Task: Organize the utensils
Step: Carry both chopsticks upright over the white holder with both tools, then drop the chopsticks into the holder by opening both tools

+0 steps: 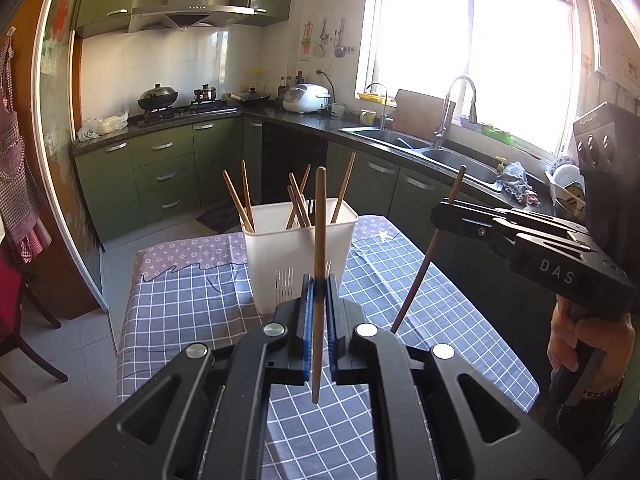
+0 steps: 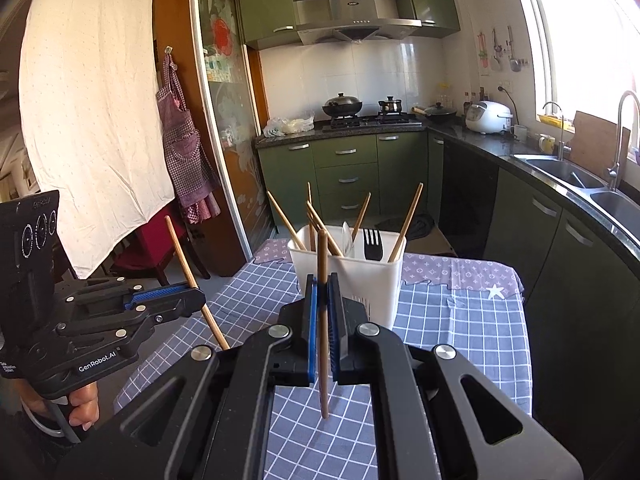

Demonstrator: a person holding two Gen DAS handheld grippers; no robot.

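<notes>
Left wrist view, lower centre: our left gripper (image 1: 318,312) is pinched on a chopstick (image 1: 319,280), blue pads pressed to its middle, stick near upright with both ends free. We judge the mid-shaft grip leaves the lower tip clear to go into a container first.

Right edge of the same frame: the right gripper (image 1: 452,216), held by a hand (image 1: 588,344), is clamped on a second chopstick (image 1: 432,252), which leans, top tilted right.

Right wrist view confirms it: jaws pressed together on that stick at lower centre, tip hanging free above the checked cloth (image 2: 472,328). The left gripper shows at mid left there, its stick slanting.

Past both grippers, centre of frame: a white caddy (image 1: 298,256) stands on the cloth near the table's far end. It holds several chopsticks (image 1: 238,204) leaning against its walls, plus a black fork (image 2: 373,244) and what looks like a pale spoon (image 2: 347,240). Both held sticks are apart from the caddy, short of its rim.

Our judgement: two sticks lifted, neither yet dropped in; each needs carrying over the rim and lowering tip first.

Beyond, upper frame: green cabinets (image 1: 160,168), sink (image 1: 404,140) at right.
</notes>
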